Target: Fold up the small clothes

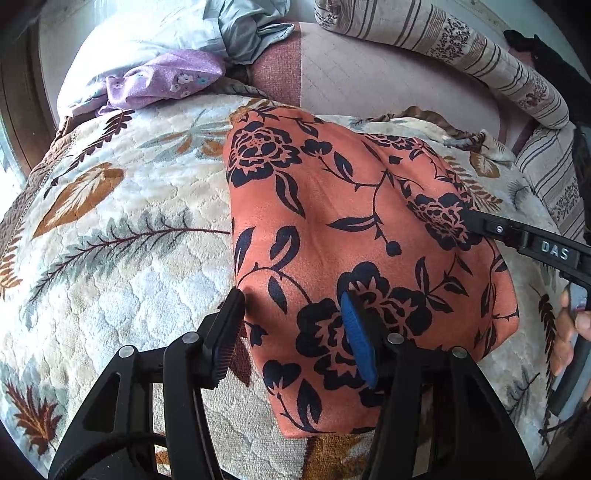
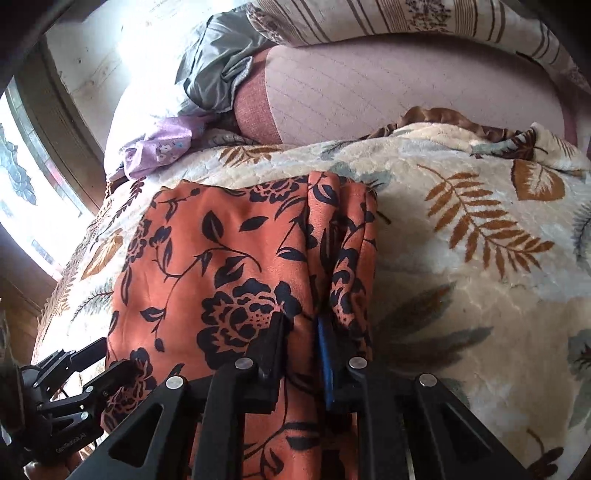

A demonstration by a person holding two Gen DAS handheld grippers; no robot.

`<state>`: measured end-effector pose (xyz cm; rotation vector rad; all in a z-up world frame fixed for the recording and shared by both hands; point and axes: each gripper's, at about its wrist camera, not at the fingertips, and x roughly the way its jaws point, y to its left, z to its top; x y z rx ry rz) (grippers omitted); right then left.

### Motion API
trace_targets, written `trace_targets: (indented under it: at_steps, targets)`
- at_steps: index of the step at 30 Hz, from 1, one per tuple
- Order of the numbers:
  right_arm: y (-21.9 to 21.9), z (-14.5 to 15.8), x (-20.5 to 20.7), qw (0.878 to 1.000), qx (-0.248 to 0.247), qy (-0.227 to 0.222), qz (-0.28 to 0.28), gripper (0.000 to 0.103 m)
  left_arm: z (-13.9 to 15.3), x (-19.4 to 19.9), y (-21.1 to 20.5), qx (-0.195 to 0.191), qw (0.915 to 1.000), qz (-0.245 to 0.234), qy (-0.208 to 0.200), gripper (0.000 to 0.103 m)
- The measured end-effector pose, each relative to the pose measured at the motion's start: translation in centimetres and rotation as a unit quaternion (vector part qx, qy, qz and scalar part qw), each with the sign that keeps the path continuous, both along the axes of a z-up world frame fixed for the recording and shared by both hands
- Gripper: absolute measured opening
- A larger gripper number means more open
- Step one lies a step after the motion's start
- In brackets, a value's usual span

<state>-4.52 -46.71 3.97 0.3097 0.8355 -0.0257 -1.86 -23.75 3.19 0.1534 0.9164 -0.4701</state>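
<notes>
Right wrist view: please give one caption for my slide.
Right tongs pinch a fold of the orange flowered cloth on the leaf-patterned blanket.

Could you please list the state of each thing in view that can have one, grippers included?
Orange floral garment: folded, lying flat on the leaf-print blanket.
Left gripper: open, fingers straddling the garment's left edge.
Right gripper: narrowly parted around the garment's bunched right fold; grip uncertain.
Purple floral cloth: crumpled, unfolded.
Grey garment: crumpled, unfolded.
</notes>
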Motion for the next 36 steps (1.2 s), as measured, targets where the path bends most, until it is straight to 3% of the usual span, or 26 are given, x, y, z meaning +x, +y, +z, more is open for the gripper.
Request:
trace_targets:
  at_steps: [6, 10, 12, 16, 19, 24, 28, 32, 34, 35, 36]
  targets:
    - [2.6, 1.8, -5.2, 0.998, -0.037, -0.028, 0.031, 0.015, 0.0, -1.1, 0.1, 0.013, 0.9999, -0.004, -0.007, 0.053]
    - [3.2, -1.6, -5.0, 0.998, -0.054, 0.025, 0.036, 0.020, -0.7, -1.1, 0.0, 0.017, 0.9999, 0.003, -0.002, 0.053]
    - [3.1, -2.3, -4.7, 0.997, -0.055, 0.024, 0.037, 0.021, -0.4, -1.2, 0.1, 0.016, 0.9999, 0.005, -0.004, 0.053]
    - [3.7, -0.7, -5.7, 0.998, -0.049, 0.014, 0.042, 0.046, 0.1, -1.8, 0.2, 0.021, 0.9997, 0.005, -0.009, 0.053]
    - [4.5, 0.2, -6.8, 0.996, -0.074, 0.006, 0.048, 0.047, 0.4, -2.4, 0.5, 0.015, 0.9998, 0.008, -0.009, 0.053]
    - [5.2, 0.8, -9.1, 0.997, -0.068, 0.003, 0.046, 0.049, 1.3, -4.0, 1.1, 0.018, 0.9996, 0.006, -0.020, 0.053]
    - [5.8, 1.4, -10.9, 0.997, -0.067, -0.008, 0.043, 0.065, 2.2, -5.3, 1.9, 0.019, 0.9991, 0.011, -0.035, 0.057]
    - [6.3, 2.3, -12.7, 0.997, -0.069, -0.022, 0.037, 0.067, 3.1, -6.7, 2.6, 0.028, 0.9982, 0.019, -0.050, 0.057]
    - [6.5, 2.9, -13.5, 0.997, -0.069, -0.027, 0.035, 0.069, 3.7, -7.4, 3.0, 0.030, 0.9975, 0.022, -0.059, 0.065]
    - [6.5, 3.1, -13.8, 0.997, -0.070, -0.029, 0.034, 0.072, 3.9, -7.8, 3.2, 0.030, 0.9974, 0.024, -0.062, 0.077]
    - [6.7, 3.4, -14.3, 0.996, -0.072, -0.032, 0.031, 0.074, 4.2, -8.2, 3.4, 0.028, 0.9971, 0.024, -0.066, 0.079]
